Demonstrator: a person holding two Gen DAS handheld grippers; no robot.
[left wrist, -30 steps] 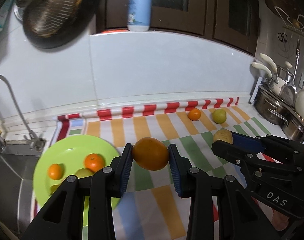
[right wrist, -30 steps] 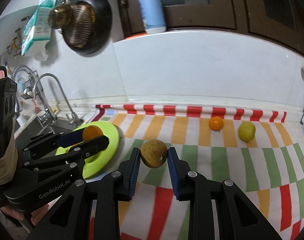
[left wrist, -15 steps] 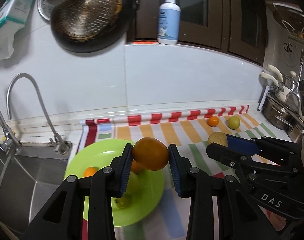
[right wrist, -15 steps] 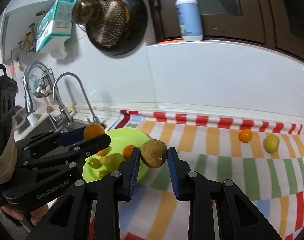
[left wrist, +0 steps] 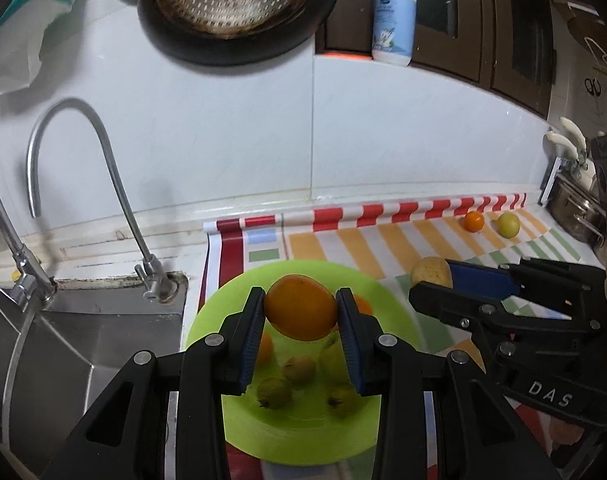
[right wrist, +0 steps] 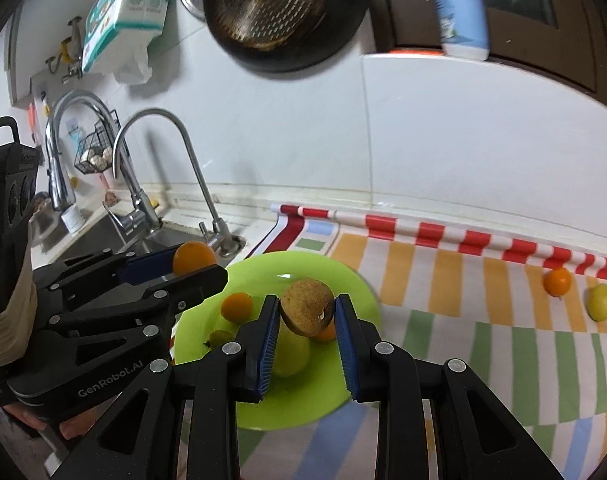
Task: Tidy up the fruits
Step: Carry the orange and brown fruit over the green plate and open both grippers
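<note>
My left gripper is shut on a large orange and holds it above the green plate. My right gripper is shut on a brown round fruit, also above the green plate. The plate holds several small fruits: small oranges and green-yellow ones. A small orange and a yellow-green fruit lie on the striped mat at the far right. The left gripper shows in the right wrist view, the right gripper in the left.
A steel sink with taps lies left of the plate. A striped mat covers the counter. A pan hangs on the wall and a soap bottle stands on the ledge. Pots stand at the far right.
Both grippers have moved left with their fruits, from over the striped mat to above the green plate. The sink and taps have come into view.
</note>
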